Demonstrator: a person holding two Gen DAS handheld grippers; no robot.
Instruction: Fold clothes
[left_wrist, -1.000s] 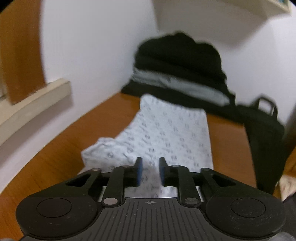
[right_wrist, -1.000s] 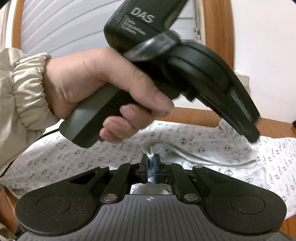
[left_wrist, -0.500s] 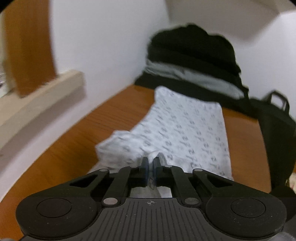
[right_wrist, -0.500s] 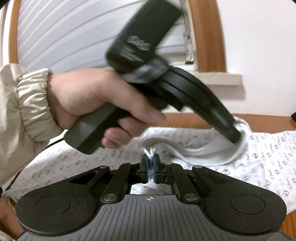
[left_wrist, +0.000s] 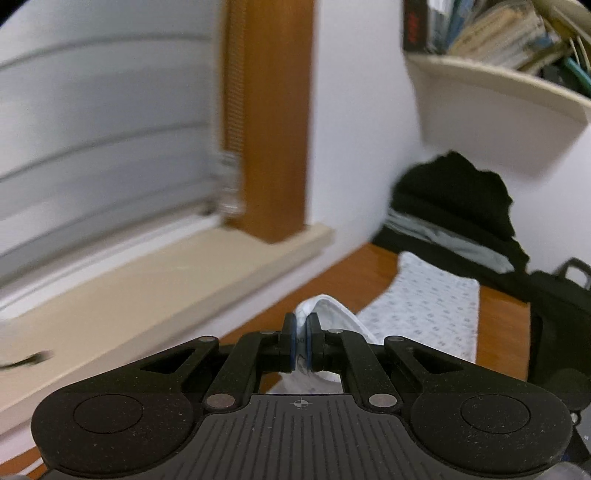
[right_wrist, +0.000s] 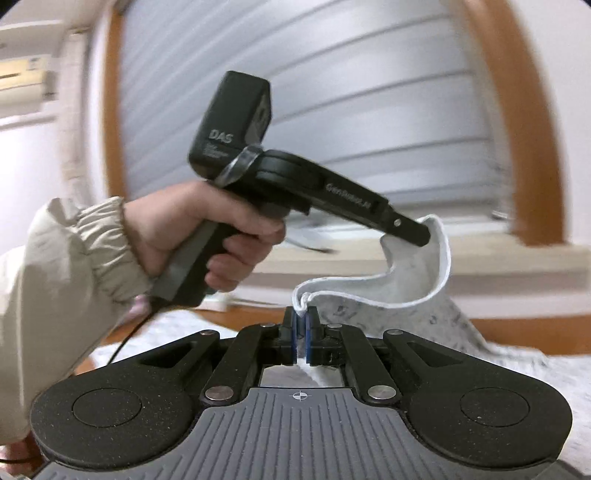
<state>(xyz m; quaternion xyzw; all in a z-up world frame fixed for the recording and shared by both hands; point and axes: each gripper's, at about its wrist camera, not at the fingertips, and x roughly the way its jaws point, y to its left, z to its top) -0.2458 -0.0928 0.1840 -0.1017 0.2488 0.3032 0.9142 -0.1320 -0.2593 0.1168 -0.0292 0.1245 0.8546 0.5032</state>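
Note:
A white garment with small grey print (left_wrist: 432, 314) lies along the brown table (left_wrist: 502, 325). My left gripper (left_wrist: 301, 328) is shut on a raised fold of its hem, held above the table. In the right wrist view my right gripper (right_wrist: 301, 321) is shut on the white-edged hem of the same garment (right_wrist: 413, 291). That hem sags in a curve up to the left gripper (right_wrist: 423, 234), which a hand (right_wrist: 207, 229) in a beige sleeve holds aloft. The rest of the garment (right_wrist: 517, 373) hangs down to the table.
A pile of dark and grey clothes (left_wrist: 454, 210) sits at the table's far end, with a black bag (left_wrist: 557, 302) beside it. A window with blinds (left_wrist: 103, 147), a beige sill (left_wrist: 166, 280) and a wooden frame (left_wrist: 273, 129) run along the left. A bookshelf (left_wrist: 495, 81) hangs above the pile.
The left gripper shut on the garment's edge, then rose and swung toward the window, lifting the fabric. The right gripper also rose with its pinched hem, so the hem now hangs between them.

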